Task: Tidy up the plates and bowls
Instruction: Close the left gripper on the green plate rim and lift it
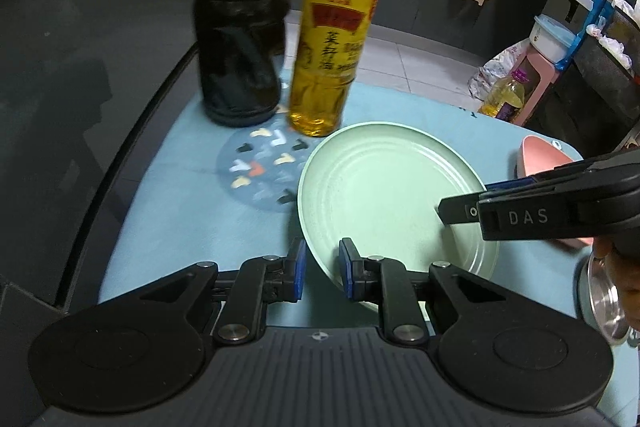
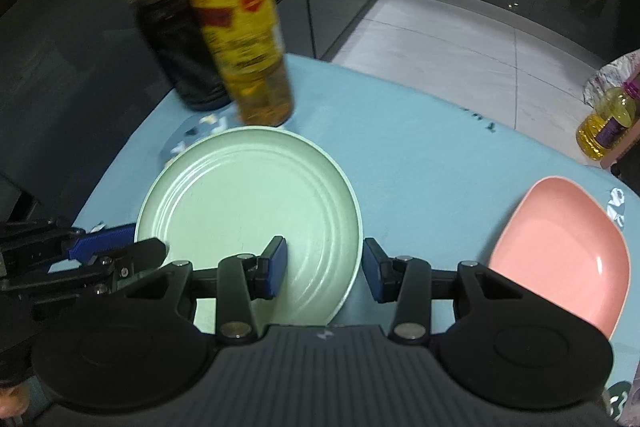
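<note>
A round pale green plate (image 1: 380,187) (image 2: 248,195) hangs slightly tilted just above the blue tablecloth (image 2: 440,163). My left gripper (image 1: 323,267) is shut on its near left rim, one blue pad on each side of the edge. The same gripper enters the right wrist view from the left (image 2: 136,243), clamped on the rim. My right gripper (image 2: 324,267) straddles the opposite rim, one pad inside the plate and one outside, pressing on it. In the left wrist view it reaches in from the right (image 1: 472,199). A pink squarish dish (image 2: 560,255) (image 1: 540,159) lies to the right.
A dark vinegar bottle (image 1: 240,67) and a yellow oil bottle (image 1: 328,67) stand just behind the plate, beside a patterned round coaster (image 1: 260,167). A steel bowl (image 1: 604,299) sits at the right edge. Off the table, an oil jug (image 2: 608,123) rests on a pink stool.
</note>
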`<move>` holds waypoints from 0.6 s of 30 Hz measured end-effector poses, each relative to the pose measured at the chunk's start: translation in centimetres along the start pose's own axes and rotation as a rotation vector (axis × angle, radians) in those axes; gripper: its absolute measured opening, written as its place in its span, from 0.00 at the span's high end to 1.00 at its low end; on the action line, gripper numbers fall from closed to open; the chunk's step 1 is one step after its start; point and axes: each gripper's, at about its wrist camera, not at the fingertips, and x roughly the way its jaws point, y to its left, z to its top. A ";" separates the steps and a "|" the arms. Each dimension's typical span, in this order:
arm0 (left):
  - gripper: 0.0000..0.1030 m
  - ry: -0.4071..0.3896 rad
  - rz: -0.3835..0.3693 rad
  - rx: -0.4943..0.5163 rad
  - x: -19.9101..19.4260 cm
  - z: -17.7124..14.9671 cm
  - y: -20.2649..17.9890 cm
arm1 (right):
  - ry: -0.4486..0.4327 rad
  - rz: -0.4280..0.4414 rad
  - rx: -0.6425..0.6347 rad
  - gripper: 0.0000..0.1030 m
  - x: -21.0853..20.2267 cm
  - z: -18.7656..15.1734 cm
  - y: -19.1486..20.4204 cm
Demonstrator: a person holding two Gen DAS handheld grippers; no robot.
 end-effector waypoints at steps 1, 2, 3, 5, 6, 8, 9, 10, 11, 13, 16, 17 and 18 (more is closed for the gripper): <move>0.84 -0.004 0.002 -0.002 -0.3 -0.2 0.3 | 0.002 0.004 -0.003 0.68 -0.1 -0.2 0.4; 0.84 -0.007 0.004 -0.007 -0.5 -0.4 0.6 | 0.005 0.010 -0.006 0.68 -0.2 -0.3 0.8; 0.84 -0.009 0.004 -0.012 -0.7 -0.7 1.0 | 0.006 0.014 -0.009 0.68 -0.3 -0.4 1.0; 0.84 -0.010 0.005 -0.021 -1.1 -1.1 1.7 | 0.009 0.021 -0.016 0.68 -0.4 -0.7 1.5; 0.84 -0.009 0.005 -0.024 -1.2 -1.2 1.9 | 0.011 0.023 -0.019 0.67 -0.4 -0.8 1.8; 0.84 -0.009 0.007 -0.025 -1.4 -1.6 2.3 | 0.015 0.027 -0.024 0.67 -0.3 -1.1 2.4; 0.84 -0.008 0.008 -0.025 -1.5 -1.7 2.5 | 0.017 0.028 -0.027 0.67 -0.3 -1.2 2.7; 0.84 -0.007 0.007 -0.026 -1.5 -1.8 2.7 | 0.019 0.029 -0.028 0.67 -0.2 -1.4 3.0; 0.84 -0.004 0.006 -0.029 -1.5 -1.9 2.8 | 0.022 0.029 -0.030 0.67 -0.1 -1.5 3.2; 0.84 0.005 0.001 -0.038 -1.5 -2.1 3.1 | 0.028 0.023 -0.032 0.67 0.2 -1.8 3.8; 0.84 0.010 0.006 -0.033 -1.3 -2.4 3.2 | 0.034 0.006 -0.042 0.67 0.5 -2.1 4.5; 0.84 0.008 0.009 -0.030 -1.3 -2.5 3.2 | 0.035 0.004 -0.046 0.67 0.4 -2.3 4.7; 0.84 0.006 0.010 -0.030 -1.3 -2.5 3.3 | 0.036 0.004 -0.048 0.67 0.7 -2.2 4.7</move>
